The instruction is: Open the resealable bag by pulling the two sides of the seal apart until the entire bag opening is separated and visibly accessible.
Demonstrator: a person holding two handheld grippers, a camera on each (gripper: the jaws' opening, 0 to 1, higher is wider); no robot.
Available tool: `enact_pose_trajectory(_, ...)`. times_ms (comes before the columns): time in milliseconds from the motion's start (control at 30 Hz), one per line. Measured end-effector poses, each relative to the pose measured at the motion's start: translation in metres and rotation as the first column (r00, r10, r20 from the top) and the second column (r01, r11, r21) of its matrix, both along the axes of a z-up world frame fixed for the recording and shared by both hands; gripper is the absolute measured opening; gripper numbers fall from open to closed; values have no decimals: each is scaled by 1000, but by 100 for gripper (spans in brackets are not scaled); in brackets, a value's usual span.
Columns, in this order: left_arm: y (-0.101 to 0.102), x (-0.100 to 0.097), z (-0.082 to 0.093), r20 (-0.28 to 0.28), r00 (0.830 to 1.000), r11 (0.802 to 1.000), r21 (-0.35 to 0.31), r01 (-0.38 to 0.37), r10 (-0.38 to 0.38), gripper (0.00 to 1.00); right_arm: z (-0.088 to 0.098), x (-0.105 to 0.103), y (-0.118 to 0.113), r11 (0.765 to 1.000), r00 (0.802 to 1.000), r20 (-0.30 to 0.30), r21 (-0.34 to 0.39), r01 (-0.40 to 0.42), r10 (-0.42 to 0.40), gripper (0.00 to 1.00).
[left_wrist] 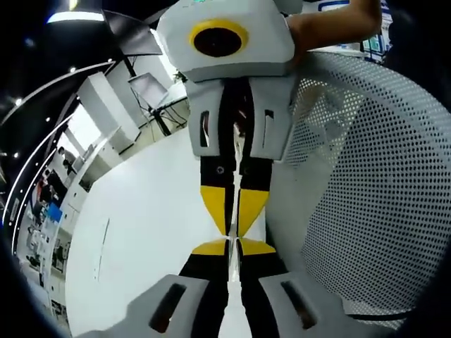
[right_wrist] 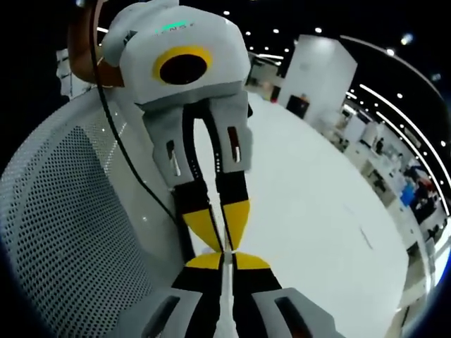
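Nose to nose, the left gripper (left_wrist: pixel 234 244) and the right gripper (left_wrist: pixel 232 211) meet tip against tip above a white table (left_wrist: pixel 141 211), each with its yellow-tipped jaws pressed together. Seen from the left gripper view, a thin clear edge, apparently the resealable bag (left_wrist: pixel 237 151), runs between the opposing jaws; how much of it each one pinches cannot be told. From the right gripper view, the right gripper (right_wrist: pixel 224 262) clamps a pale, translucent strip of the bag (right_wrist: pixel 224 296) between its jaws, with the left gripper (right_wrist: pixel 220 229) directly ahead and touching it. A white perforated panel (left_wrist: pixel 366 176) stands just beside both tools. Behind the right gripper, a bare forearm (left_wrist: pixel 331 24) reaches down to the tool.
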State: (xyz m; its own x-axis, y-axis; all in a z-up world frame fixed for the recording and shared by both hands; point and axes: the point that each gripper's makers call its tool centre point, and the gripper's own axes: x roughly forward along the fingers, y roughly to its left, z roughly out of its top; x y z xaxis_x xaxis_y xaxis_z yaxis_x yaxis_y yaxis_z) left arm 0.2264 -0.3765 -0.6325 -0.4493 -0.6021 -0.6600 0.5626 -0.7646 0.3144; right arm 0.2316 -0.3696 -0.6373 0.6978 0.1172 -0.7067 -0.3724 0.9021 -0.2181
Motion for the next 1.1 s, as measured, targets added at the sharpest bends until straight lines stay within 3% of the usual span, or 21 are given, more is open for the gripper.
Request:
enact_pose_trajectory(300,2,0,-4,2,1000,1000,16,4,-4,0,-3,0,3,1000,1000,-12,-7,-17,17,0)
enact_pose_trajectory(500,4,-1,-7,-34,998,997,61,-45,47,0,-5,-1,4,1000,1000,-25,1,-16,16,0)
enact_pose_trajectory(567,1,2,-4,-30,998,998,20,-57,57,0,-2,0,0,1000,1000,-11,10,10,-10,0)
enact_pose_trajectory(867,-2,3,-1,-18,998,998,5,-60,60,0,-3,-1,-4,1000,1000,-16,-9,19,-19,0)
enact_pose_trajectory(1100,-1,5,2,-35,997,998,1,-65,65,0,-1,-1,-4,999,999,-9,23,43,-43,0)
